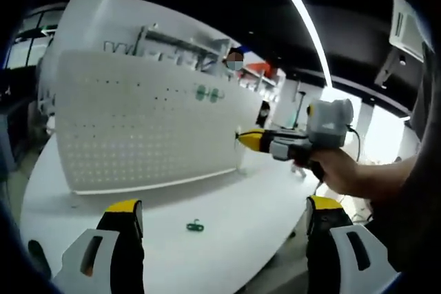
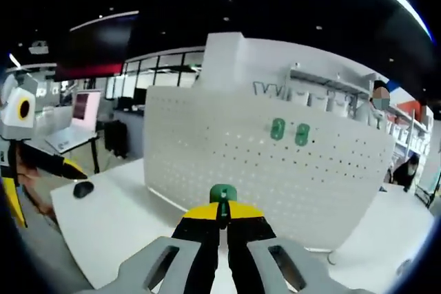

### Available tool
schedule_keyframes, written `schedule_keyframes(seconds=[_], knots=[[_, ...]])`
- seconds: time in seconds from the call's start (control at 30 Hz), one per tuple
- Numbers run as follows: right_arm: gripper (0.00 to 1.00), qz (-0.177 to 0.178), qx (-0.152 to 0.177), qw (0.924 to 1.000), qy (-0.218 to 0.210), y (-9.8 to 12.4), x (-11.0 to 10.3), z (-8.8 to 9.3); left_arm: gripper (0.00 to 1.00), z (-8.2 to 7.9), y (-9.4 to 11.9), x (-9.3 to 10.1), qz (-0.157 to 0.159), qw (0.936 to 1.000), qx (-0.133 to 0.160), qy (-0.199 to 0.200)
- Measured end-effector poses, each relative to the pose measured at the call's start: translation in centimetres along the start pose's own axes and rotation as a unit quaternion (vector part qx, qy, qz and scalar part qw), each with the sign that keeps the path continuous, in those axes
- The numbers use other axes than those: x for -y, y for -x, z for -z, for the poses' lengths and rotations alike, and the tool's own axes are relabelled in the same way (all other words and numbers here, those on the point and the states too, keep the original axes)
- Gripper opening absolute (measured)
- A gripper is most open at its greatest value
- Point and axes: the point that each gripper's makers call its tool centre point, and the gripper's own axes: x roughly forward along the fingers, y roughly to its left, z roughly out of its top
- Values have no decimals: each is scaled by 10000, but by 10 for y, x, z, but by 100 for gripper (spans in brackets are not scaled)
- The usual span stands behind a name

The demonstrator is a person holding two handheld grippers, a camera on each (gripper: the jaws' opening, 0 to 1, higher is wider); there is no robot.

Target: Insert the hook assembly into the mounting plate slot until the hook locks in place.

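A white perforated mounting plate [image 1: 138, 122] [image 2: 275, 170] stands upright on the white table [image 1: 227, 197]. Two green hooks [image 1: 208, 93] [image 2: 289, 131] hang side by side on its face. Another green hook [image 1: 195, 225] lies flat on the table in front of the plate. My right gripper [image 2: 222, 213] is shut on a green hook assembly [image 2: 222, 193], held a short way in front of the plate. From the left gripper view, the right gripper [image 1: 247, 139] sits near the plate's right edge. My left gripper [image 1: 224, 215] is open, low over the table, holding nothing.
A dark mouse [image 2: 83, 189] lies on the table's left end, and a laptop [image 2: 79, 111] sits on a desk behind. A person's hand [image 1: 344, 170] holds the right gripper. Shelving [image 1: 179, 43] and a person stand behind the plate.
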Motion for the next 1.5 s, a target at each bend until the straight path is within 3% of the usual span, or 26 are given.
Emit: schedule_keyframes(seconds=[0.63,0.93,1.2,1.5], knots=[[1,883,132,9957,240,-42,85,-5,100,9,8,-12,-49,9996,-79,262],[1,1099,265,9930,327,-57,100,-18,100,15,11,-16,-137,9993,-117,327],[1,1442,439,9885,87,-68,140,-35,100,17,7,-20,-156,9991,-147,377],[1,1534,653,9860,11,-78,160,-53,100,20,5,-25,-209,9987,-206,421]])
